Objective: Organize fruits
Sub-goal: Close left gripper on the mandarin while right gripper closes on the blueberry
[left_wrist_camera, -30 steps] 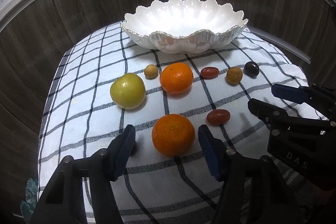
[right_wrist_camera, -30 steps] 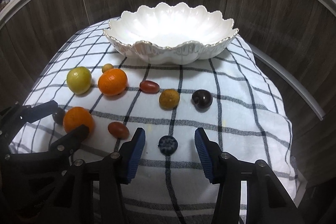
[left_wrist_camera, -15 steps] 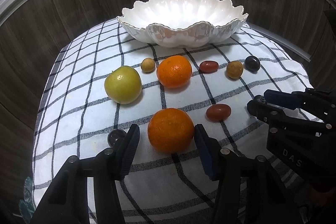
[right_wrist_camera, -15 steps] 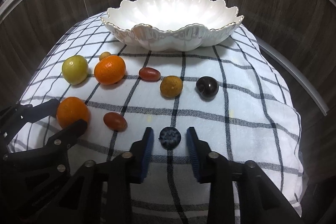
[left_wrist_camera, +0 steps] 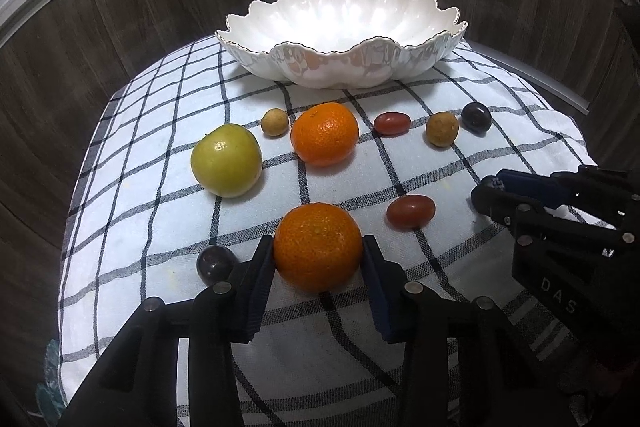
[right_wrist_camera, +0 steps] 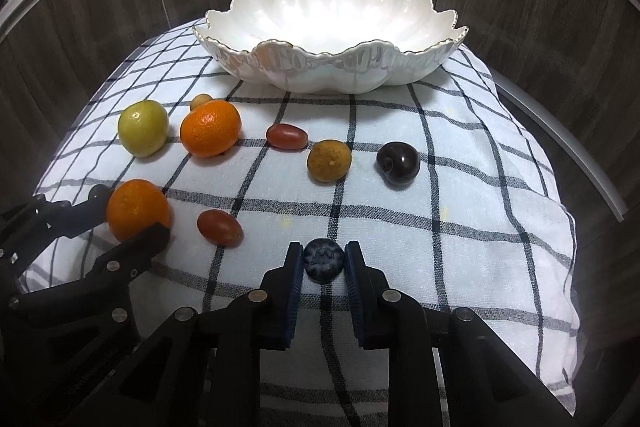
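**Both tools clamp down: tangerine on the left, blueberry on the right**

We're right at the grasp on both sides. Our left tool [left_wrist_camera: 318, 255] has just been closing, and its blue pads now press the flanks of the near tangerine [left_wrist_camera: 318, 247], which sits on the checked cloth [left_wrist_camera: 152, 195] at the near middle of the desk. A dark grape [left_wrist_camera: 216, 263] lies just beside the left finger, apparently clear of it.

Over on the right, our right tool [right_wrist_camera: 323, 263] has just been closing too, and it now pinches the blueberry [right_wrist_camera: 323, 261] between its pads, low against the cloth at the near edge.

Everything else waits. The green apple [left_wrist_camera: 226, 165], the far tangerine [left_wrist_camera: 325, 133], two small tan fruits, two red grape tomatoes and a dark plum [right_wrist_camera: 398, 163] lie scattered across the cloth between us and the scalloped white bowl [left_wrist_camera: 340, 67] at the far side, which looks empty.

So we judge this the pick-up step, with nothing sorted yet. Next we need a straight lift on both sides, then a carry forward over the loose fruit to the bowl's rim. The blueberry is soft, so the squeeze should stay light. The tangerine is round and could roll out if the pads sit too low. On the left we rise without nudging that grape.
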A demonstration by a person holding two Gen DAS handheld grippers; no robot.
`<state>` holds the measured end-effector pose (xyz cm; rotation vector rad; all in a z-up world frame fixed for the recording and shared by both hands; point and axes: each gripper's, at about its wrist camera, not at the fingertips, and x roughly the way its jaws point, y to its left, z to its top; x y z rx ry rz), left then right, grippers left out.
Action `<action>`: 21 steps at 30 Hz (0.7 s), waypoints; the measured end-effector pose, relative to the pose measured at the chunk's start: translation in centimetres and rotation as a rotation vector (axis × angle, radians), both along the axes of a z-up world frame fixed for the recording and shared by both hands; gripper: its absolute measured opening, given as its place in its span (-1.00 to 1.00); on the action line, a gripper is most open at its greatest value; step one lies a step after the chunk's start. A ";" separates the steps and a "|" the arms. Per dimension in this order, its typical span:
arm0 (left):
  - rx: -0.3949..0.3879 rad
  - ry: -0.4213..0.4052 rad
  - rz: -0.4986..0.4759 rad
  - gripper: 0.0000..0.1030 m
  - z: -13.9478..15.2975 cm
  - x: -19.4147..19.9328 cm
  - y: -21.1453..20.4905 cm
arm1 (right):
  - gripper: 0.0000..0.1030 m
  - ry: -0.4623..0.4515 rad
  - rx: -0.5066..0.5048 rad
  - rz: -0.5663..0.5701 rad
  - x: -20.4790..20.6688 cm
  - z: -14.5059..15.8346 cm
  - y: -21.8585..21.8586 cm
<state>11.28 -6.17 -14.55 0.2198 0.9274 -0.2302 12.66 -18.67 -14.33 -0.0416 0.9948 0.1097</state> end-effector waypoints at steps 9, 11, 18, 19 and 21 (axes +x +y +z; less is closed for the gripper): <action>-0.002 -0.025 -0.002 -0.20 0.9 -0.4 0.1 | -0.57 -0.037 0.008 -0.009 -0.3 1.1 -0.4; -0.003 -0.032 -0.003 -0.20 1.2 -0.6 0.1 | -0.57 -0.048 0.011 -0.010 -0.4 1.4 -0.5; 0.001 -0.055 -0.005 -0.20 2.5 -0.7 -0.1 | -0.57 -0.081 0.016 -0.014 -0.6 2.7 -0.8; 0.000 -0.056 -0.004 -0.20 2.7 -0.7 -0.1 | -0.57 -0.085 0.017 -0.014 -0.6 2.8 -0.8; -0.006 -0.056 -0.001 -0.21 3.0 -0.6 0.0 | -0.57 -0.094 0.016 -0.016 -0.7 3.2 -0.9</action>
